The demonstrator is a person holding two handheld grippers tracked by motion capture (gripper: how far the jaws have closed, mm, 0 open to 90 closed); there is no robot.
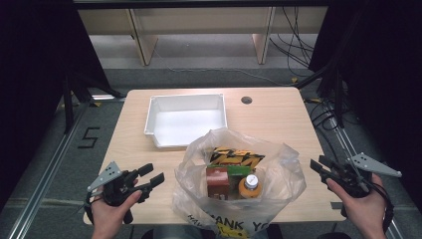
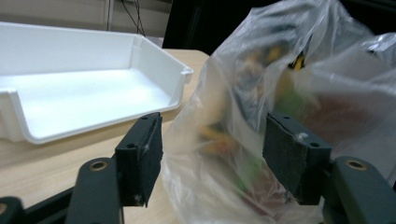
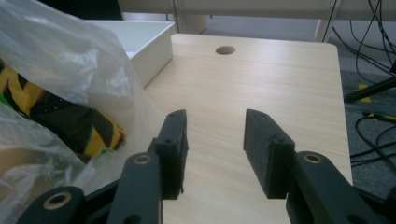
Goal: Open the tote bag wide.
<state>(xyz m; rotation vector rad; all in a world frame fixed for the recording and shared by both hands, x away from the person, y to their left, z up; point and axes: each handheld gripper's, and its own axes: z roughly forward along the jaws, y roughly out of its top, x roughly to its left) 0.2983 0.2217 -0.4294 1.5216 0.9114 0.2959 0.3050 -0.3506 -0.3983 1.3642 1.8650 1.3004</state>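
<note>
High view has the clear plastic bag (image 1: 239, 186) sitting at the near edge of the wooden surface (image 1: 278, 119), right between both hands, mouth gaping upward. The left tool (image 1: 155, 175) is just beside the bag's left wall and aimed at it; the right tool (image 1: 318, 167) is near the other side but a bit farther off and pointing more past it toward the back of the surface. So the left one looks like the nearer candidate to grab the film.

Both tools are spread with nothing pinched. In the left gripper view the crinkly film (image 2: 243, 135) bulges in the gap between the jaws, but I can't tell if the pads touch it.

Inside the bag: a yellow-and-black snack pack (image 1: 235, 157), a reddish-brown carton (image 1: 218, 182) standing upright, and an orange bottle (image 1: 250, 187) with a white cap. Behind the bag, apart from it, sits a rigid white plastic bin (image 1: 185, 119), smooth-walled and rectangular.
</note>
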